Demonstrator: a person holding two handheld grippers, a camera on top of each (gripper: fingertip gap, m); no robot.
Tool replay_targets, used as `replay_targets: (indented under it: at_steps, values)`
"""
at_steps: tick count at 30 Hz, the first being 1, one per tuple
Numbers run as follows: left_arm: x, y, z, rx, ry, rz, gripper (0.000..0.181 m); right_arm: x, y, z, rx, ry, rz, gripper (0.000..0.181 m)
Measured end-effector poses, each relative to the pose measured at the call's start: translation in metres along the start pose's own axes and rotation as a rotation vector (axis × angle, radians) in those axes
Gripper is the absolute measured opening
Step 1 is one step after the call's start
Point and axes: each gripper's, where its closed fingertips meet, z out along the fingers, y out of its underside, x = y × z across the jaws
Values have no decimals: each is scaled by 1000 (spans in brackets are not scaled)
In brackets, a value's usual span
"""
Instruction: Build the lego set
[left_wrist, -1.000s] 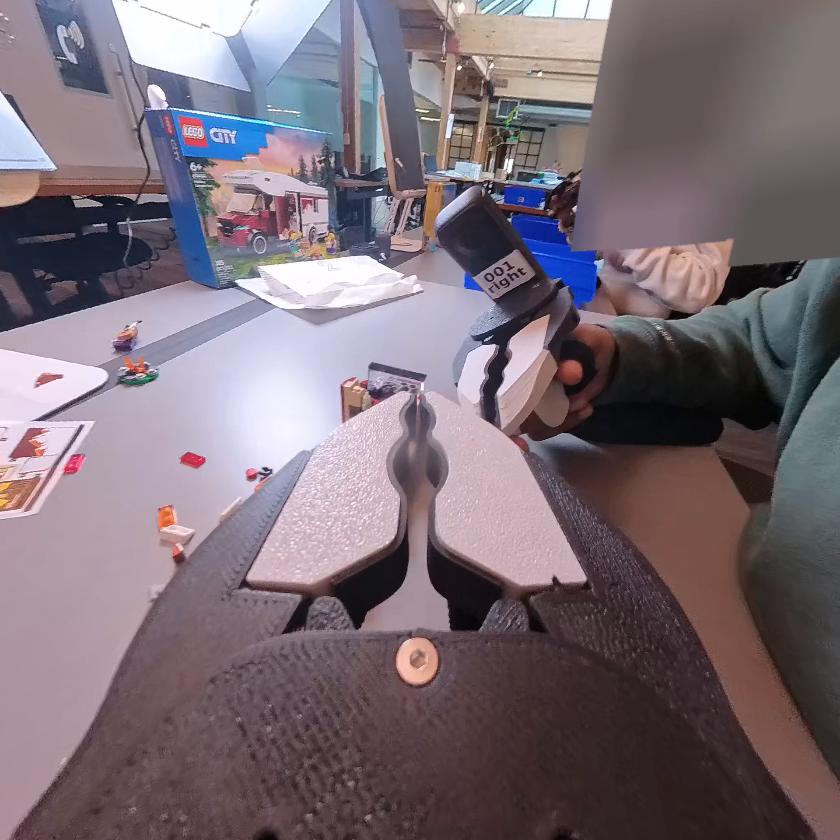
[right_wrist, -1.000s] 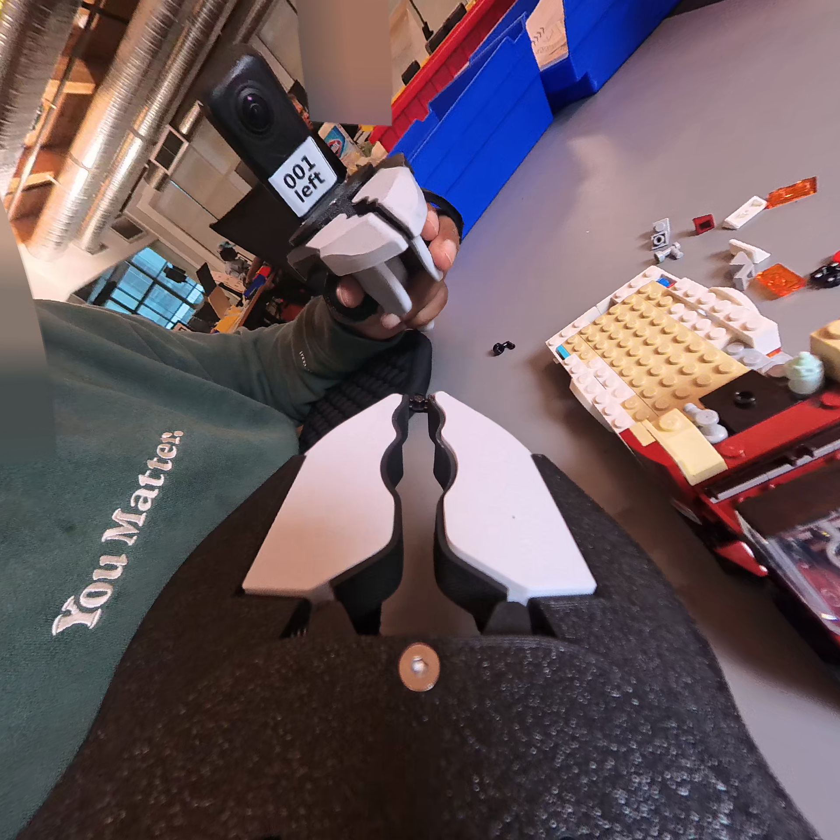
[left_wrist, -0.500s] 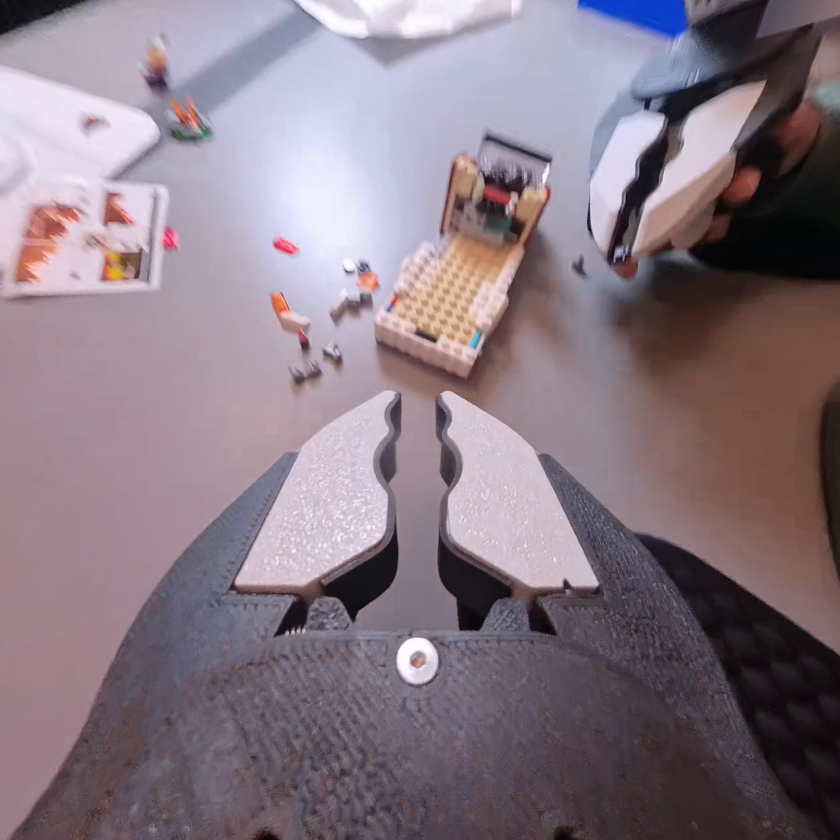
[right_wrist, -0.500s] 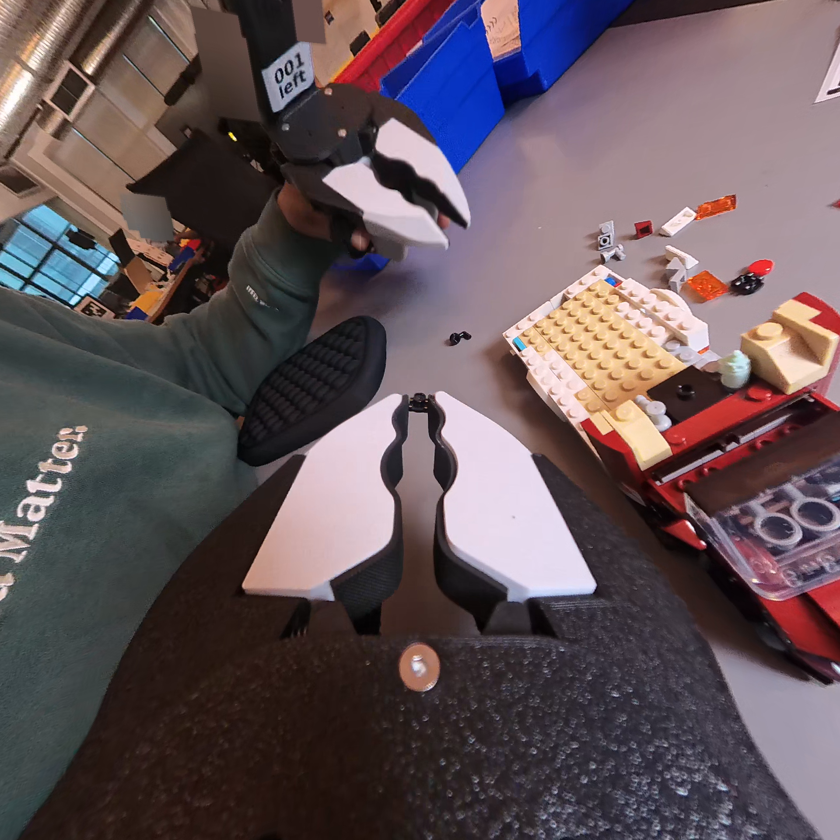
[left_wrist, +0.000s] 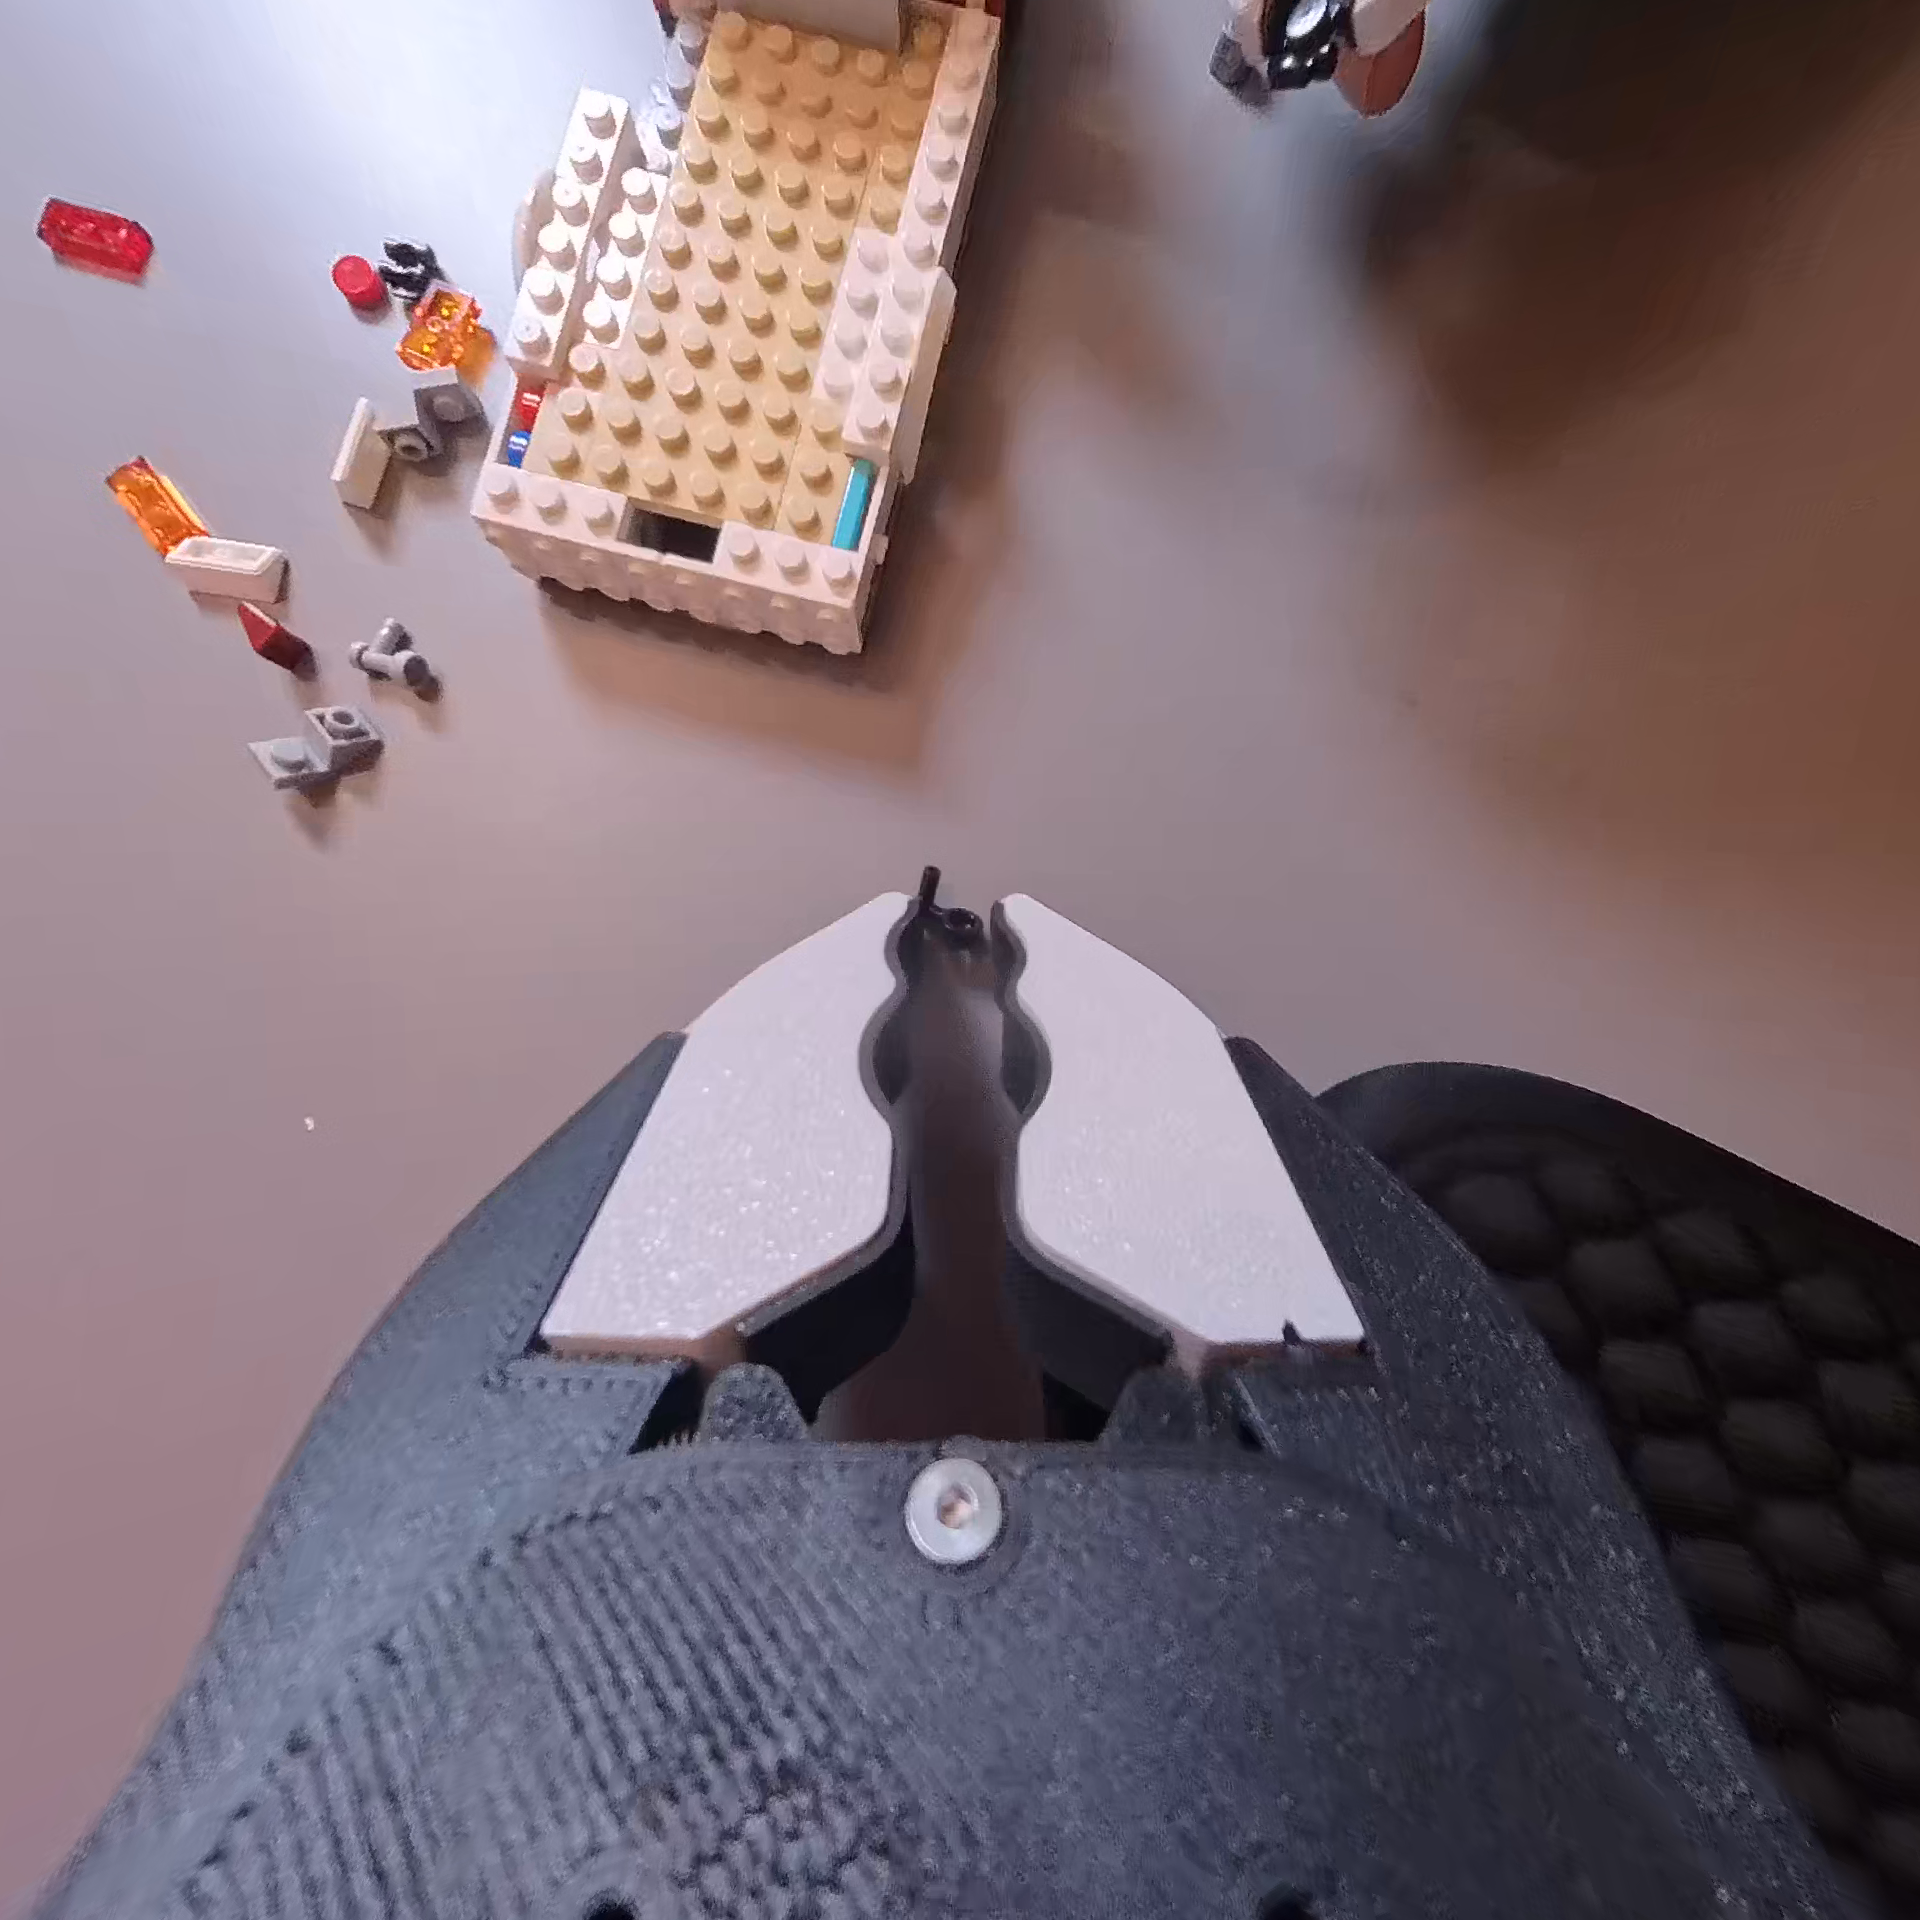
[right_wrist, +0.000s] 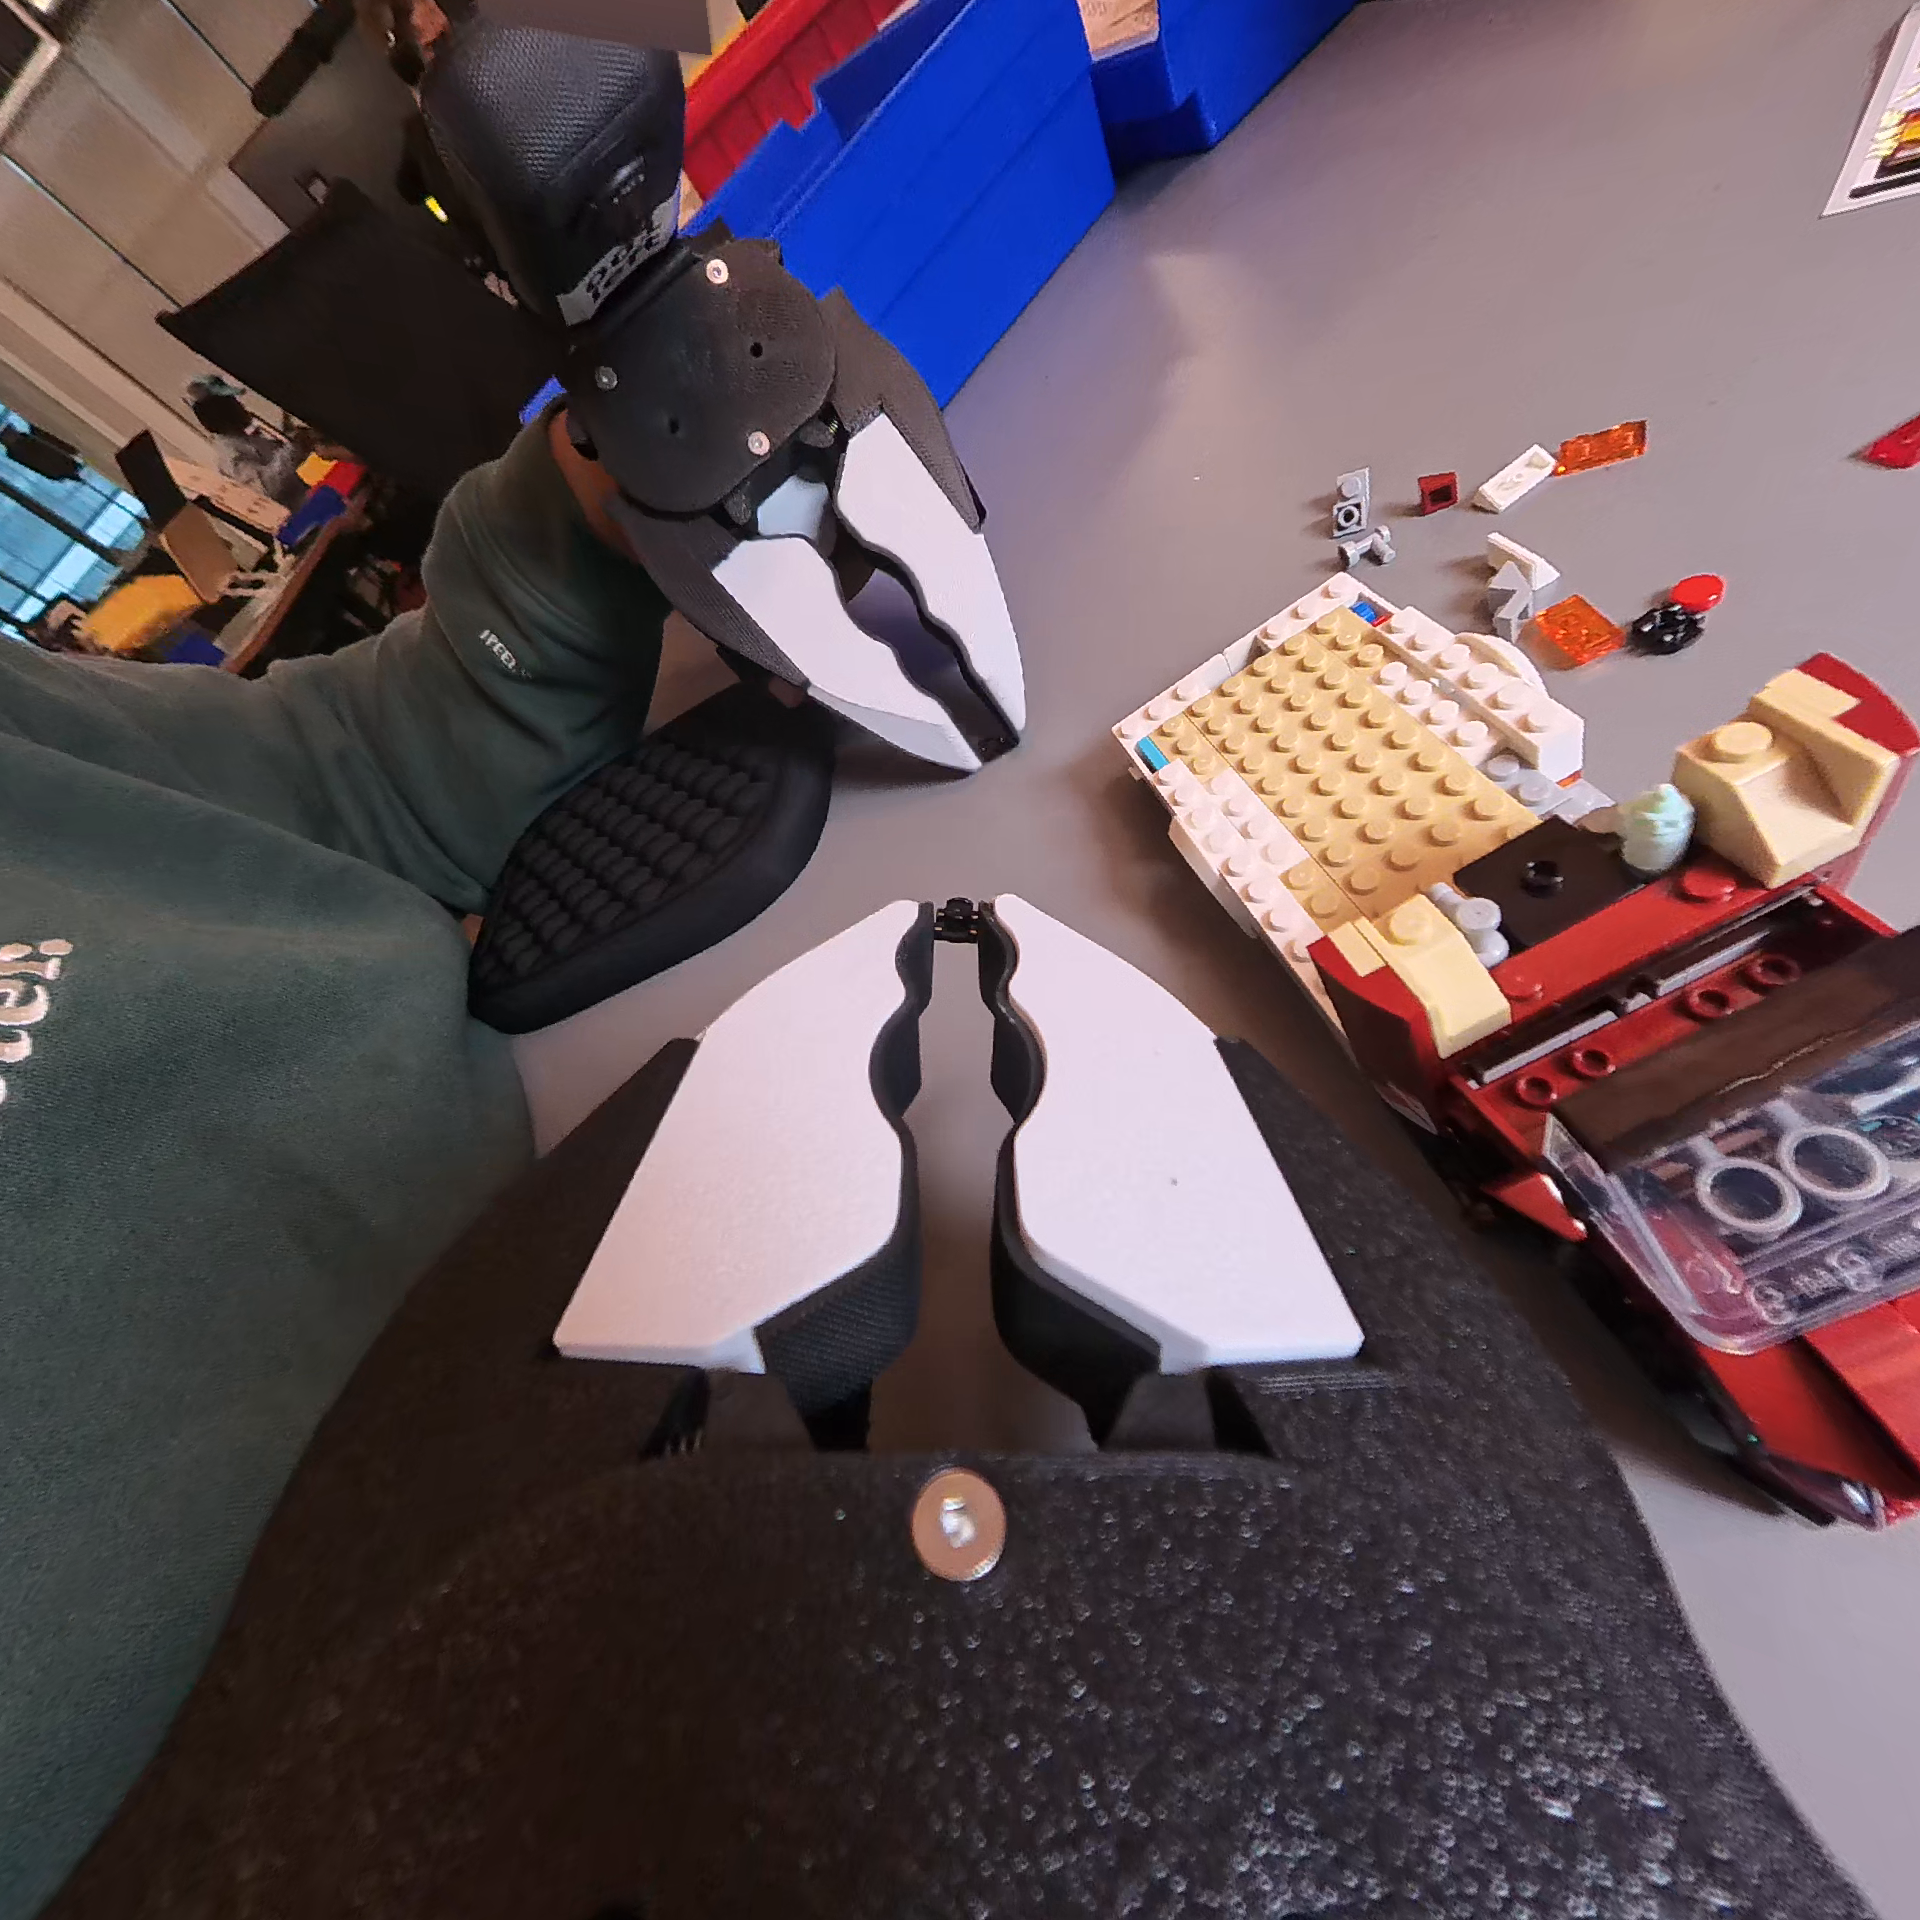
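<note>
The part-built camper has a tan studded floor with white walls; the right wrist view also shows its tan floor and dark red cab. My left gripper points down at the grey table, jaws narrowly open, tips either side of a small black piece on the table. It also shows in the right wrist view, tips at the table left of the camper. My right gripper is shut on another tiny black piece, held above the table; it shows blurred in the left wrist view.
Loose red, orange, white and grey pieces lie left of the camper, also seen in the right wrist view. A black padded rest lies under the person's green sleeve. Blue bins stand at the far edge. An instruction sheet lies far right. About 12 cm separates my left fingertips from my right. From the right gripper's tips to the part-built camper is close to 8 cm. Seen from the right wrist view as well.
My left gripper tipped down from level, opened a little and dropped to the table over the small black piece. My right gripper stayed shut on its piece.
</note>
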Motion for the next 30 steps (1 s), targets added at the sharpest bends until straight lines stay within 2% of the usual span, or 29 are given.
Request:
replay_targets:
  at_steps: [7,12,18,24,30]
  values:
    - [16,-15,12,19,0,98,9,-2,10,5,-68,31,-103,8]
    - [35,-27,22,38,18,194,9,-5,38,12,-258,86,-284,8]
    - [36,-33,20,69,19,198,13,0,56,10,-431,203,-460,8]
    - [33,-28,18,52,26,177,16,5,68,1,-572,264,-512,8]
    - [34,-22,19,14,38,139,16,5,72,-3,-619,266,-507,9]
